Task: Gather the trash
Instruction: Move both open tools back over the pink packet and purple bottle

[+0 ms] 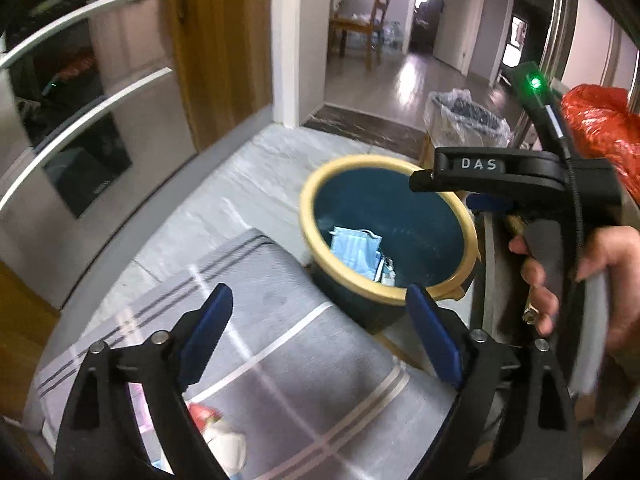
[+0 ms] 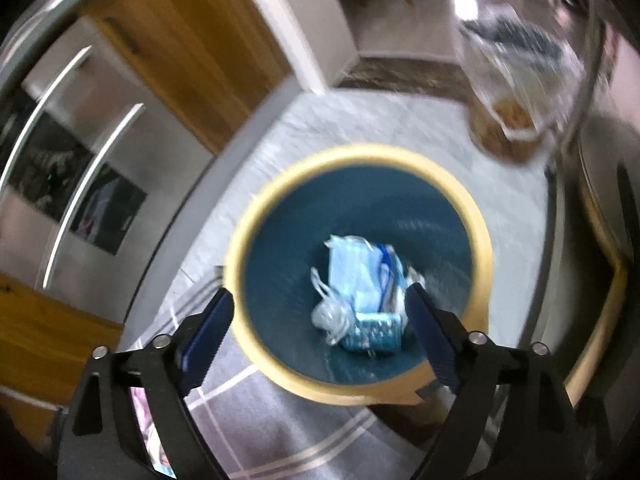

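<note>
A dark teal bin with a tan rim (image 1: 308, 216) (image 2: 240, 236) stands on the floor by a grey striped rug. Inside lies trash: a pale blue face mask (image 1: 354, 246) (image 2: 352, 268), clear plastic (image 2: 332, 312) and a teal packet (image 2: 372, 330). My right gripper (image 2: 320, 334) hangs open and empty right above the bin. In the left wrist view its body (image 1: 516, 176) shows over the bin's right rim, held by a hand. My left gripper (image 1: 320, 334) is open and empty above the rug, short of the bin. A red-and-white crumpled piece (image 1: 216, 432) lies on the rug below it.
A steel fridge (image 1: 80, 128) and a wooden door (image 1: 224, 48) stand at left. A box lined with clear plastic (image 1: 464, 116) sits beyond the bin. A red plastic bag (image 1: 600, 120) is at right. A doorway leads to a room with a chair (image 1: 380, 12).
</note>
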{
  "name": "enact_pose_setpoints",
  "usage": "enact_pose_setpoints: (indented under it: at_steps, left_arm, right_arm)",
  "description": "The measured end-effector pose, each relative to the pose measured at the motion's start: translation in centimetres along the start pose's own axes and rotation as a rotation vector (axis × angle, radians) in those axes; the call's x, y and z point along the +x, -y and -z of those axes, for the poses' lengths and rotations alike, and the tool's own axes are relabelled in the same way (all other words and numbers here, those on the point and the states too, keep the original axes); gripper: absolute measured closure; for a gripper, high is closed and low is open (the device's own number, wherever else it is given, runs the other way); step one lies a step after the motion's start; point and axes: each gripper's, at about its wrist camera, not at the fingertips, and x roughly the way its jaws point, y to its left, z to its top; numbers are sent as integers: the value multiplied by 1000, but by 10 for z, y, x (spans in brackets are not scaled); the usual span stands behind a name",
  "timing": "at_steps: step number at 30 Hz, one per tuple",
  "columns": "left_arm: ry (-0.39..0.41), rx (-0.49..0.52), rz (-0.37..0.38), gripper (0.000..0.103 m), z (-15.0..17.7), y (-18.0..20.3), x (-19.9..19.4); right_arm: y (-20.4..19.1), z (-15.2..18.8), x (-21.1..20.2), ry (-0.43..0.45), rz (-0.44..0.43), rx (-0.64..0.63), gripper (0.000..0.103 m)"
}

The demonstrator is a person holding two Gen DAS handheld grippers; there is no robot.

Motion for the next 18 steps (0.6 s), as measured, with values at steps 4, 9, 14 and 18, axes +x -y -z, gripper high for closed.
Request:
enact_pose_setpoints:
  at_steps: [4,9,14,18]
  left_arm:
    - [35,-38,-27,12,10,-16,-36]
    - [76,-83,-75,8,21,-42,-80]
    - [107,-96,-142,6,39,-66,-114]
    - [99,-134,-199,6,60,-92,-127]
  right_arm:
    - [-27,6,-11,49,-10,-135,11]
    - [-52,17,-21,70,-36,-238,11]
    - [-73,28,-37,103,-32,-307,9]
    - [-98,44,-49,108,-54,-345,8]
